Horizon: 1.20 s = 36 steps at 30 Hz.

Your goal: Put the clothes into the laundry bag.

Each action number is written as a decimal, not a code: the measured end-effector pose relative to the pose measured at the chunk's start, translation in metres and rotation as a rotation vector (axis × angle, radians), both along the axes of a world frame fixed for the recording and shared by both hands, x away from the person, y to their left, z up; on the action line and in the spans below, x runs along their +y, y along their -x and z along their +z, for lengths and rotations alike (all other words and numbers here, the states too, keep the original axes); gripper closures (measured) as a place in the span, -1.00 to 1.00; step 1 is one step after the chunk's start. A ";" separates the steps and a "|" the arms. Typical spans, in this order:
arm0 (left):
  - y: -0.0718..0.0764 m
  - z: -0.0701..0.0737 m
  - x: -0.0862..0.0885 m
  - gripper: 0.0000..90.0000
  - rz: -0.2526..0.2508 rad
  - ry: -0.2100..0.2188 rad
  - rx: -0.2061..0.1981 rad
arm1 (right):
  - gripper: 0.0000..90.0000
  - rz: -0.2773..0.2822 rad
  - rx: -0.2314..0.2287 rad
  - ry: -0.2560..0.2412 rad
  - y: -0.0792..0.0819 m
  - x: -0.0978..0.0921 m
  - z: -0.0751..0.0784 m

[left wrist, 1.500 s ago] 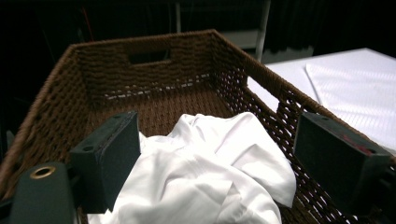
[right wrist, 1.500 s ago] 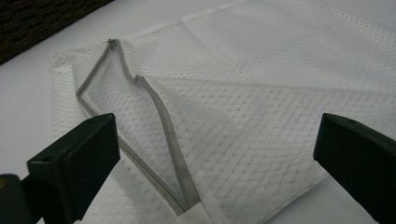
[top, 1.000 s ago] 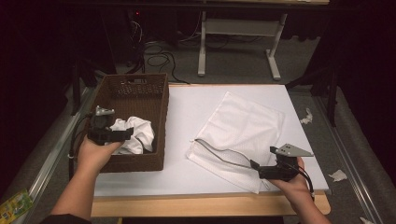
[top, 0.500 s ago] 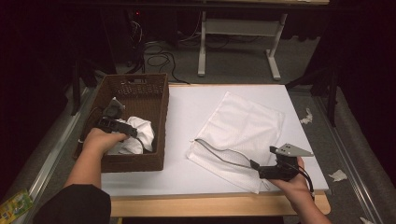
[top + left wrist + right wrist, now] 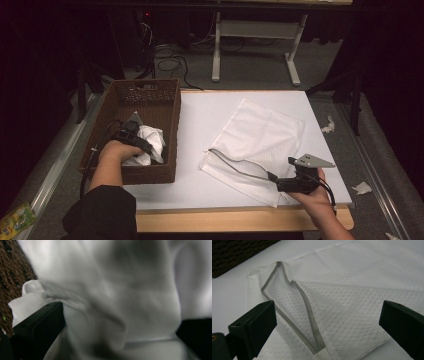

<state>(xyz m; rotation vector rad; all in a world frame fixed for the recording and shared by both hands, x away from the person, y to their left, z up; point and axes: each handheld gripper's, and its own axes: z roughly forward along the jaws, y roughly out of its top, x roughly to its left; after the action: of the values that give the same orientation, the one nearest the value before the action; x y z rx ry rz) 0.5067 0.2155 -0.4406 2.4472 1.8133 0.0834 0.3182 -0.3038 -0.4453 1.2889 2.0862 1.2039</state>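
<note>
The place looked like a lab or test room set up for recording, not a home. A plain white surface (image 5: 210,115) with a wooden front edge stood on grey carpet, with metal rails (image 5: 55,170) running along both sides. Behind it, loose cables (image 5: 167,62) lay on the floor beside the white steel legs of another desk (image 5: 220,45) (an adjustable office type, apparently). Black drapes closed off the surroundings, and paper scraps (image 5: 361,188) littered the floor.

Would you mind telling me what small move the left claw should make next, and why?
Probably close the left claw on the white cloth. Its jaws stand apart with cloth bunched between them in the wicker basket, and the mesh bag lies unzipped on the table by the open right claw, seemingly awaiting it.
</note>
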 end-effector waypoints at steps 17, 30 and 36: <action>0.009 0.008 -0.006 0.42 -0.054 -0.054 -0.122 | -0.93 0.012 0.004 0.000 0.001 0.002 0.000; 0.022 0.030 -0.001 0.65 -0.085 0.109 -0.341 | -0.90 0.014 -0.001 0.007 0.001 0.002 0.000; 0.031 0.041 0.005 0.65 -0.048 0.145 -0.491 | -0.89 0.015 -0.002 0.008 0.001 0.002 0.000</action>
<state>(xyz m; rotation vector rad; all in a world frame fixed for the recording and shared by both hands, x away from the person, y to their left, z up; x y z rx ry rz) 0.4759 0.2209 -0.3995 2.1254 1.4888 0.4832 0.3173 -0.3015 -0.4453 1.2702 2.1014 1.2012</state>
